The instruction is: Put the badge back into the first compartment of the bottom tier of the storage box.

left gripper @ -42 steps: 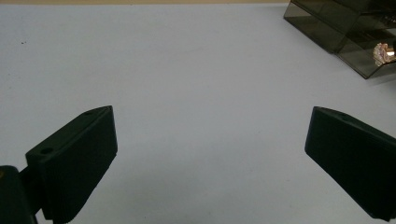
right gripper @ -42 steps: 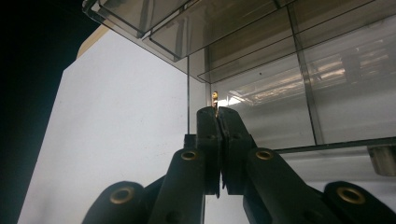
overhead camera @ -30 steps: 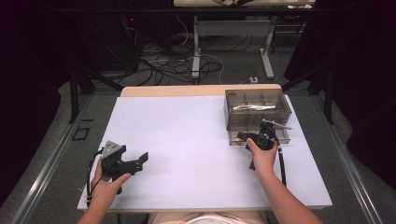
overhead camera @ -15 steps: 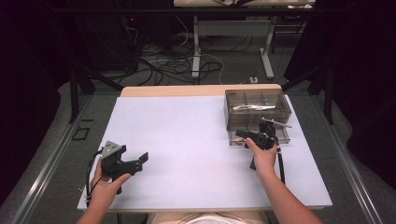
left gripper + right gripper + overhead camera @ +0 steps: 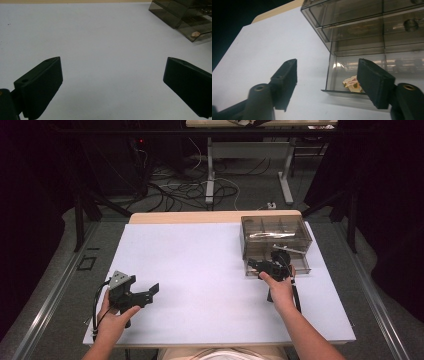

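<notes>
A smoky clear drawer cabinet (image 5: 276, 234) stands at the table's back right, its bottom drawer (image 5: 300, 267) pulled out toward me. In the right gripper view a small gold and pink piece (image 5: 352, 83) lies in that drawer (image 5: 342, 75). My right gripper (image 5: 254, 265) is at the drawer's front left corner. Its jaws (image 5: 327, 65) have just been opening; the drawer's corner shows between them, and the pads touch nothing. My left gripper (image 5: 151, 291) rests wide open (image 5: 113, 62) over bare table at the front left, with nothing between its jaws.
A white sheet (image 5: 200, 270) covers the table, with a wooden edge (image 5: 200, 216) at the back. From the left gripper view the cabinet (image 5: 175, 10) and the small piece (image 5: 195, 34) in its drawer sit far off. Cables and table legs (image 5: 210, 180) lie on the floor beyond.
The right gripper's jaws have spread apart at the drawer's front, and the hand has barely shifted. The left hand and its gripper have stayed where they were.
</notes>
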`<state>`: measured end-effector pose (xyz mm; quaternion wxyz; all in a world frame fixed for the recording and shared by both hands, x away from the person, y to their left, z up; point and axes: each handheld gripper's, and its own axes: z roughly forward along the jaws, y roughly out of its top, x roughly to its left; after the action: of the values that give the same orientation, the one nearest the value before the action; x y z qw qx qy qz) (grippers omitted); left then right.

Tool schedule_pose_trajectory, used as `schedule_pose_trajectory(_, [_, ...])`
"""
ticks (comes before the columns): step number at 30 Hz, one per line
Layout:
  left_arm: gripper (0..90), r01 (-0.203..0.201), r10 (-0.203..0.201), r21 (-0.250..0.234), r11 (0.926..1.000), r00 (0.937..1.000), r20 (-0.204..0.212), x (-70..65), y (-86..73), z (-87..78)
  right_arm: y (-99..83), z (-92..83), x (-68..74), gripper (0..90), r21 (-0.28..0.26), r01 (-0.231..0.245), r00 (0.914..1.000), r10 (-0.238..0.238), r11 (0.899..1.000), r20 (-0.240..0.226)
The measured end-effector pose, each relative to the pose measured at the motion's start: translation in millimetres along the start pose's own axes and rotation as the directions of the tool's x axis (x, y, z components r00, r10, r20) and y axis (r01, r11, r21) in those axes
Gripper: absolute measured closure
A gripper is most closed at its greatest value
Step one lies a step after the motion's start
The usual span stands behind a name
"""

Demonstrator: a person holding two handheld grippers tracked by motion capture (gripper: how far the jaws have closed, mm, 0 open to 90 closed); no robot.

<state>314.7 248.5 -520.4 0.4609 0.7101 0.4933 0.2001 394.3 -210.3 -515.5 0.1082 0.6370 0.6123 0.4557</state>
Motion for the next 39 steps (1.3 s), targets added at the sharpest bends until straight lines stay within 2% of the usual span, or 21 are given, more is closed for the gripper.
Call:
schedule_pose_trajectory(2, [2.4,0.001,-0.001,0.0,1.0,1.0,-0.001,0.0,0.0,0.2,-0.4,0.0,1.8,30.0,-0.007,0.001,1.0,-0.001,1.0,-0.006])
schedule_pose_trajectory(4, [2.4,0.0,0.0,0.001,1.0,1.0,-0.002,0.1,-0.1,0.2,-0.1,-2.5,4.5,26.9,0.013,0.023,0.9997,-0.023,1.0,-0.001])
schedule_pose_trajectory(6, [2.4,0.0,0.0,0.002,1.0,1.0,-0.004,0.3,-0.1,0.4,0.4,-4.2,7.3,22.4,0.002,0.063,0.9979,-0.063,0.998,-0.018])
schedule_pose_trajectory(7, [2.4,0.0,0.0,0.002,1.0,1.0,-0.004,0.3,-0.1,0.4,0.4,-4.2,7.3,22.4,0.002,0.063,0.9979,-0.063,0.998,-0.018])
schedule_pose_trajectory(17, [2.4,-0.003,0.003,0.004,1.0,1.0,-0.007,-0.1,-0.5,1.2,7.2,-19.1,14.0,15.0,0.021,0.133,0.9911,-0.133,0.991,0.008])
schedule_pose_trajectory(19, [2.4,-0.002,0.002,0.001,1.0,1.0,-0.009,-0.2,-0.6,1.5,9.6,-23.8,13.3,13.1,0.023,0.164,0.9864,-0.164,0.986,0.014])
schedule_pose_trajectory(20, [2.4,-0.002,0.002,0.001,1.0,1.0,-0.009,-0.2,-0.6,1.6,10.9,-27.4,12.7,9.1,0.02,0.186,0.9823,-0.186,0.982,0.019])
schedule_pose_trajectory(25, [2.4,-0.003,0.003,0.002,1.0,1.0,-0.009,-0.3,-0.7,2.0,12.2,-36.5,11.5,0.3,0.029,0.217,0.9759,-0.218,0.976,0.016])
schedule_pose_trajectory(26, [2.4,-0.003,0.003,0.003,1.0,0.9999,-0.011,-0.4,-0.7,2.1,12.5,-40.6,9.9,0.0,0.033,0.238,0.9708,-0.239,0.971,0.021])
schedule_pose_trajectory(28, [2.4,-0.003,0.003,0.004,1.0,0.9999,-0.011,-0.5,-0.7,2.3,12.3,-42.3,10.0,0.0,0.033,0.239,0.9705,-0.24,0.97,0.021])
schedule_pose_trajectory(29, [2.4,-0.003,0.003,0.004,1.0,0.9999,-0.011,-0.5,-0.7,2.4,12.3,-46.8,8.6,0.0,0.033,0.261,0.9643,-0.262,0.965,0.037])
schedule_pose_trajectory(32, [2.4,-0.004,0.004,0.006,1.0,0.9999,-0.011,-0.7,-0.7,2.3,12.1,-50.4,7.9,0.0,0.035,0.27,0.9616,-0.271,0.962,0.043])
schedule_pose_trajectory(36, [2.4,-0.002,0.002,0.007,1.0,0.9999,-0.012,-0.8,-0.9,2.5,12.3,-61.2,3.4,0.0,0.036,0.302,0.9503,-0.304,0.953,0.068])
schedule_pose_trajectory(39, [2.4,-0.002,0.002,0.008,1.0,0.9999,-0.013,-0.7,-0.9,2.6,11.9,-65.6,1.2,0.0,0.041,0.307,0.9481,-0.309,0.951,0.076])
